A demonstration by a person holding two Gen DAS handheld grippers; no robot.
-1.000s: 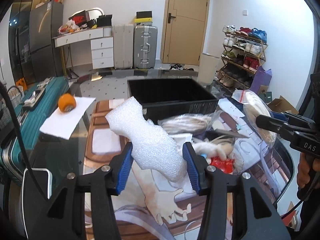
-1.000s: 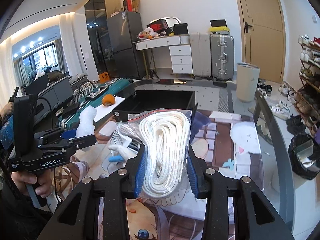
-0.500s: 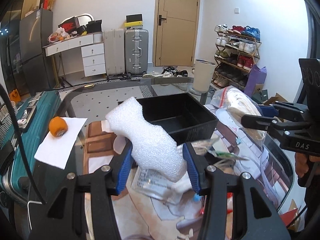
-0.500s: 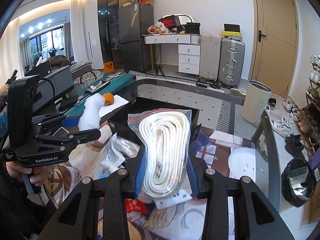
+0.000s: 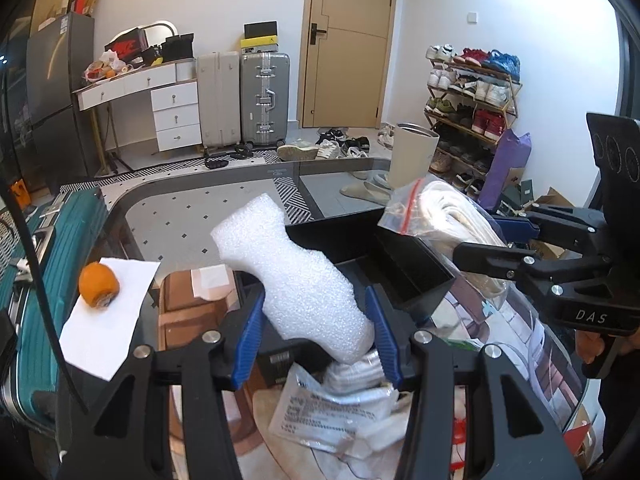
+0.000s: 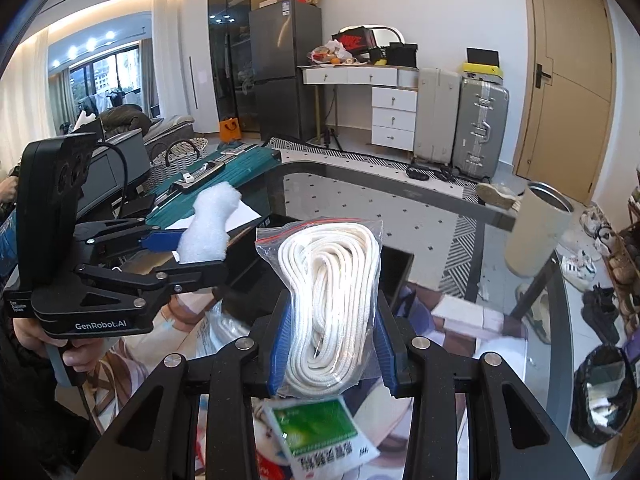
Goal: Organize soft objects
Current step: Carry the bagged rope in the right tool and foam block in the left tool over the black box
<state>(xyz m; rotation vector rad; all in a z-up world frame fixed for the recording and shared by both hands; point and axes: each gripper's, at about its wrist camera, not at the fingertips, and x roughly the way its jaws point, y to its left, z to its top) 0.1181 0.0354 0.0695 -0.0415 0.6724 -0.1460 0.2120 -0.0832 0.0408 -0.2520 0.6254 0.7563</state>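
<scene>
My left gripper (image 5: pixel 316 332) is shut on a white foam piece (image 5: pixel 292 280), held in the air over the near left side of the black bin (image 5: pixel 416 272). The foam piece (image 6: pixel 208 224) and left gripper (image 6: pixel 188 252) also show at the left of the right wrist view. My right gripper (image 6: pixel 332 340) is shut on a zip bag of coiled white rope (image 6: pixel 332 296), raised just before the black bin (image 6: pixel 396 276). That bag of rope (image 5: pixel 452 224) hangs over the bin's right edge in the left wrist view, with the right gripper (image 5: pixel 488 240) beside it.
Several plastic packets (image 5: pixel 332 404) lie on the glass table (image 5: pixel 224 208) below the grippers, one with a green label (image 6: pixel 320 432). An orange (image 5: pixel 98 284) sits on white paper (image 5: pixel 108 320) at the left. A teal suitcase (image 5: pixel 36 280) lies beyond the table's left edge.
Both grippers have carried their loads up and forward toward the black bin, which now lies directly under and ahead of them. The grips have not changed.
</scene>
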